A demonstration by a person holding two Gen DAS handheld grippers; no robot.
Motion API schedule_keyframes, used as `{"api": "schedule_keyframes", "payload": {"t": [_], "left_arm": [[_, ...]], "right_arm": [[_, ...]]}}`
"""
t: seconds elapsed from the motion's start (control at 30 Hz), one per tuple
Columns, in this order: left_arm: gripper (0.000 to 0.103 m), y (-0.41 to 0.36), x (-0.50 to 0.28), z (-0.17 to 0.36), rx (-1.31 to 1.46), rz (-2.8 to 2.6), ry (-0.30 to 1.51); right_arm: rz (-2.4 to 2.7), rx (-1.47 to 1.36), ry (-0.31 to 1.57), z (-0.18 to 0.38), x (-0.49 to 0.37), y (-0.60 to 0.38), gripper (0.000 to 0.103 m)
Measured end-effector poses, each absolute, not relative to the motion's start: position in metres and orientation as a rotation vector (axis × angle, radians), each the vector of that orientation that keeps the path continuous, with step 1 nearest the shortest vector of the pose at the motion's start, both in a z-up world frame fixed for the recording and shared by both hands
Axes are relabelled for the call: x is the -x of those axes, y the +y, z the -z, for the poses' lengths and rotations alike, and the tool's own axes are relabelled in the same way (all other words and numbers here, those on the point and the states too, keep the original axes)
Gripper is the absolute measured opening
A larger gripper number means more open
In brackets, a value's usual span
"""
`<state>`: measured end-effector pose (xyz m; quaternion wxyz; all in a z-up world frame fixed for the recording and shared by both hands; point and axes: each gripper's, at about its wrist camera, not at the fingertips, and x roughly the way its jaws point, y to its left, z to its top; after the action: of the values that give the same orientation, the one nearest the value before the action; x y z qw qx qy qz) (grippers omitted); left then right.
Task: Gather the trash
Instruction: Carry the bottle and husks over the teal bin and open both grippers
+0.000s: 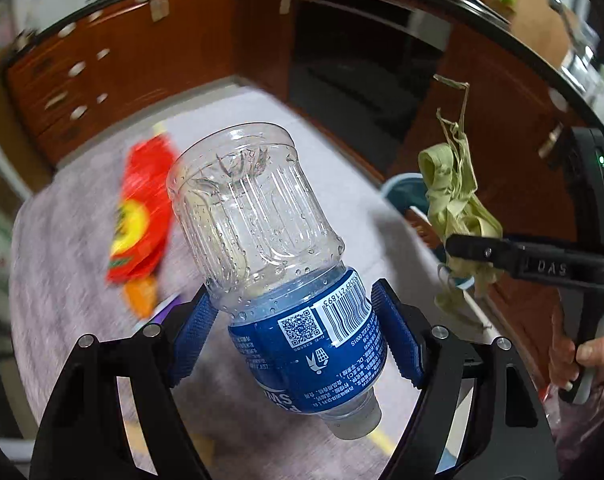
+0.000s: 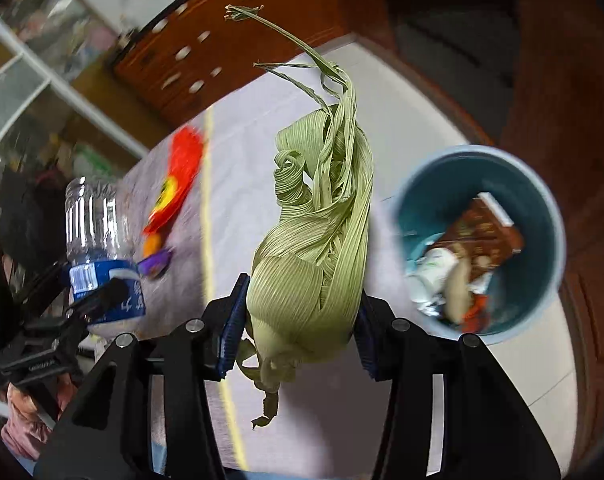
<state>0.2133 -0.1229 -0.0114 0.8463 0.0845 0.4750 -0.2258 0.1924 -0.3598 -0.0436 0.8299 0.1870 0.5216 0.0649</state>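
Note:
My left gripper [image 1: 298, 332] is shut on an empty clear plastic bottle [image 1: 262, 216] with a blue label, held off the floor with its base pointing away. My right gripper [image 2: 300, 328] is shut on a bundle of green corn husks [image 2: 313, 248], held in the air left of a blue trash bin [image 2: 549, 216]. The bin holds a brown box and crumpled wrappers. The husks [image 1: 457, 200] and the right gripper also show at the right of the left wrist view. The bottle [image 2: 98, 236] shows at the left of the right wrist view.
A red and yellow snack bag [image 1: 142, 216] lies on the grey floor [image 1: 62, 260]; it also shows in the right wrist view [image 2: 178, 176]. Brown wooden cabinets [image 1: 114, 72] line the far side and the right. A yellow line [image 2: 208, 200] runs across the floor.

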Motion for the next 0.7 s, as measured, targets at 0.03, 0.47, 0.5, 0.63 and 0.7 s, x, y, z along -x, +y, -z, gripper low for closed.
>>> {"api": "schedule_keyframes", "payload": {"t": [0.03, 0.47, 0.5, 0.63, 0.7], "left_arm": [[0.078, -0.135, -0.217, 0.013, -0.189, 0.494, 1.003], [0.078, -0.295, -0.254, 0.049, -0.304, 0.736, 1.043], [0.078, -0.303, -0.251, 0.052, -0.311, 0.743, 1.049], [0.078, -0.333, -0.258, 0.071, -0.336, 0.763, 1.083], [0.079, -0.341, -0.259, 0.078, -0.356, 0.770, 1.089]], "right_arm": [[-0.118, -0.408, 1.099, 0.043, -0.191, -0.371, 0.046], [0.147, -0.534, 1.077, 0.071, -0.161, -0.509, 0.046], [0.155, -0.540, 1.080, 0.076, -0.161, -0.515, 0.046], [0.169, -0.556, 1.093, 0.086, -0.165, -0.525, 0.046], [0.174, -0.555, 1.103, 0.091, -0.169, -0.528, 0.046]]}}
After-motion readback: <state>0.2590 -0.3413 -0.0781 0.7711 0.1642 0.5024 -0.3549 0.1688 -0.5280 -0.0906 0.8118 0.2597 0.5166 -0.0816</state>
